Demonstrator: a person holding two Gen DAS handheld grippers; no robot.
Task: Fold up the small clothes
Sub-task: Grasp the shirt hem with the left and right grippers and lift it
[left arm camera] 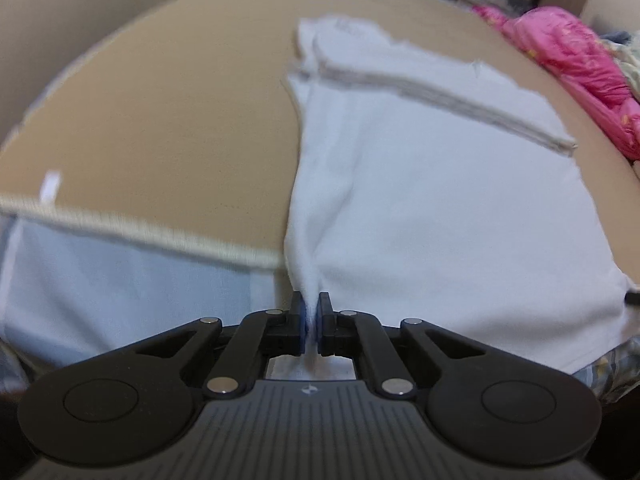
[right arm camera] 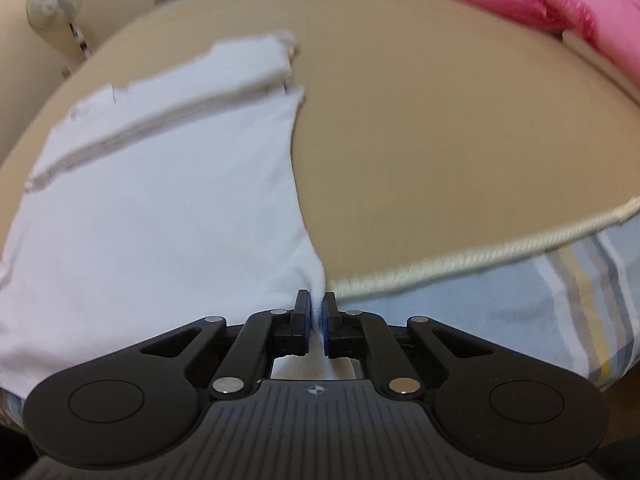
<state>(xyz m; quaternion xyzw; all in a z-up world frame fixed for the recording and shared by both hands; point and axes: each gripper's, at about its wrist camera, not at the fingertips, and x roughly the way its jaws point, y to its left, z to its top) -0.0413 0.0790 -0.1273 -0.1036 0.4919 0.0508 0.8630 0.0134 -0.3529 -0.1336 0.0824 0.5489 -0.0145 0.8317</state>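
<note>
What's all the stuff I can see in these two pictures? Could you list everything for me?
white garment: one, white with grey-trimmed edges, lying partly folded on the mat, near corners pinched.
mat: one, tan with a cream stitched border, under the garment.
striped sheet: one, pale blue with light stripes, under the mat at its near edge.
pink fabric: one heap, bright pink, past the mat's far right side.
fan: one, pale, standing far left in the right wrist view.
left claw: one, black with blue pads, shut on the garment's near left corner.
right claw: one, black with blue pads, shut on the garment's near right corner.
</note>
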